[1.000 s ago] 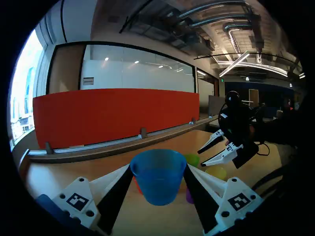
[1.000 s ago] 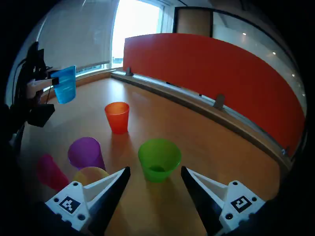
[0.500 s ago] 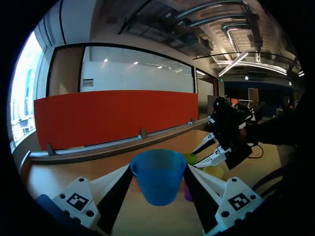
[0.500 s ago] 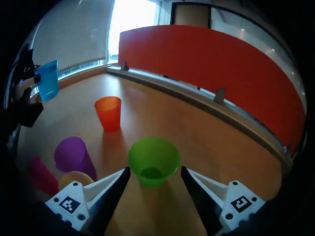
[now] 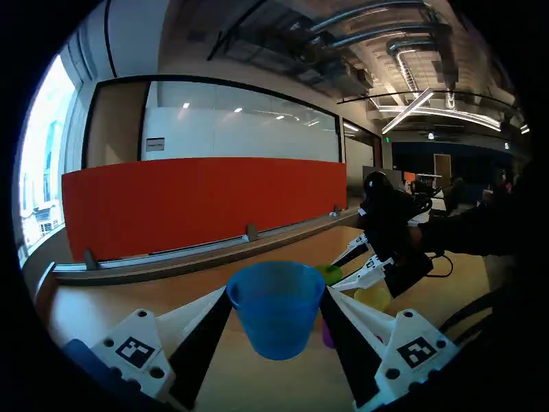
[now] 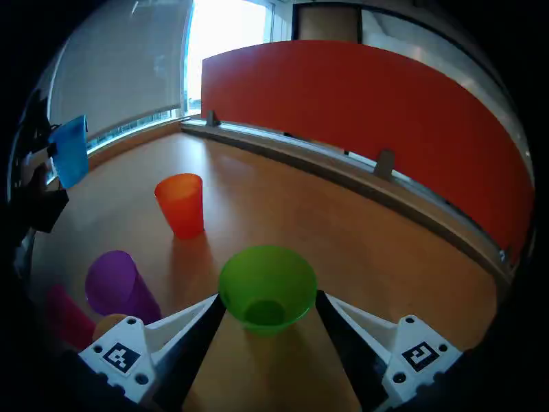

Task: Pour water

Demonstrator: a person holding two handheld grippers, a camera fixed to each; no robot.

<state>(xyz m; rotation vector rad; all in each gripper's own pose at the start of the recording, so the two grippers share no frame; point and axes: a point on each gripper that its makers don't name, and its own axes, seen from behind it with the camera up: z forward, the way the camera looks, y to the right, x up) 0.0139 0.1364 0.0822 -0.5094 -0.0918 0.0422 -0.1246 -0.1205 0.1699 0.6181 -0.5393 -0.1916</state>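
The left gripper (image 5: 274,323) is clamped on a blue cup (image 5: 276,307) and holds it up above the wooden table (image 5: 137,302). The cup stands straight. It is hard to tell if there is water in it.

The right gripper (image 6: 267,323) has its fingers spread wide, 1 on each side of a green cup (image 6: 267,288) that stands on the table. It is hard to tell if they touch it.

3 cups stand to the left of the green cup: an orange cup (image 6: 180,204) farther back, a purple cup (image 6: 115,292) nearer, and a pink cup (image 6: 65,319) cut off at the dark edge. A yellow cup (image 6: 108,321) is mostly hidden behind the right gripper's finger. A long red wall (image 6: 384,110) runs along the far side of the table.

In the left gripper view the blue cup blocks the middle of the table. A dark sleeve (image 5: 466,233) holds the right gripper there, and it is hard to make out.
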